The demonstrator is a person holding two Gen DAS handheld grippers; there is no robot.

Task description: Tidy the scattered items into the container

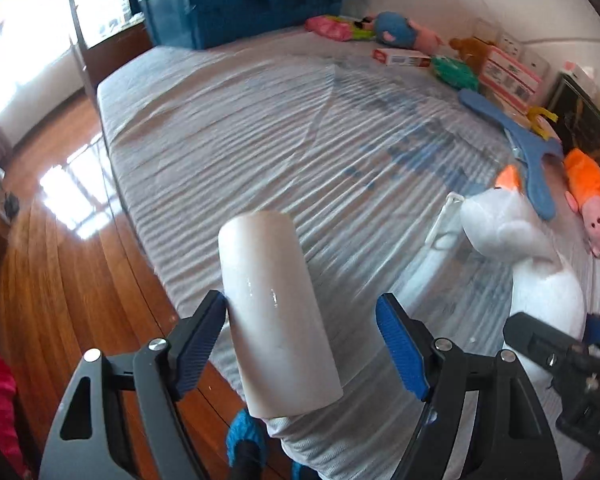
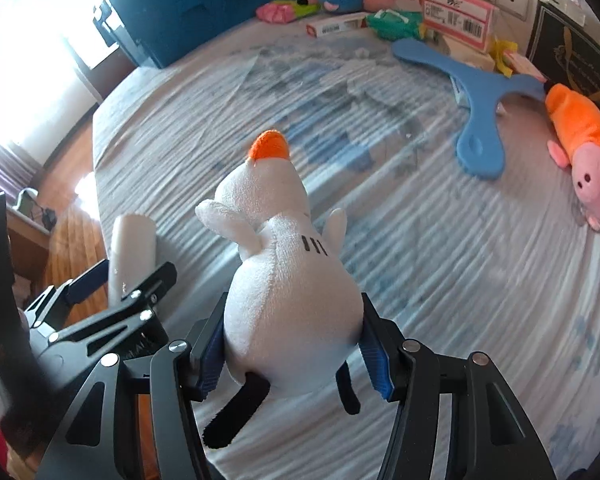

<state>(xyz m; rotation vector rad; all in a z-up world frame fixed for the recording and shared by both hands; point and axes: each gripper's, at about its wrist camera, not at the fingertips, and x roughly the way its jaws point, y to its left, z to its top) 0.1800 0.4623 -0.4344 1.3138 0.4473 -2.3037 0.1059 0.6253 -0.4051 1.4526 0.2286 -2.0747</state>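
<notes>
1. The brown wooden floor [image 1: 60, 260] is on the left, beside the bed with the grey striped cover [image 1: 220, 140].
2. The big blue plastic crate [image 1: 240, 0] stands on the far left end of the bed, well apart from both tools.
3. The left tool [image 1: 300, 302] tilts down over the near edge of the bed. Its pads are spread wide. The smooth white roll [image 1: 276, 312] stands between them. The roll touches the left pad, and there is a gap before the right pad. I cannot tell if the roll rests on the bed.
4. The right tool [image 2: 293, 300] is just beside the left one and tilts down too. It pinches the fat body of the white soft toy bird with the orange beak [image 2: 292, 280]. Both pads press into its sides. Its head points away, toward the crate.
5. Farther right, a flat blue three-armed toy [image 2: 480, 92] and an orange and pink soft toy pig [image 2: 580, 144] lie on the bed.
</notes>
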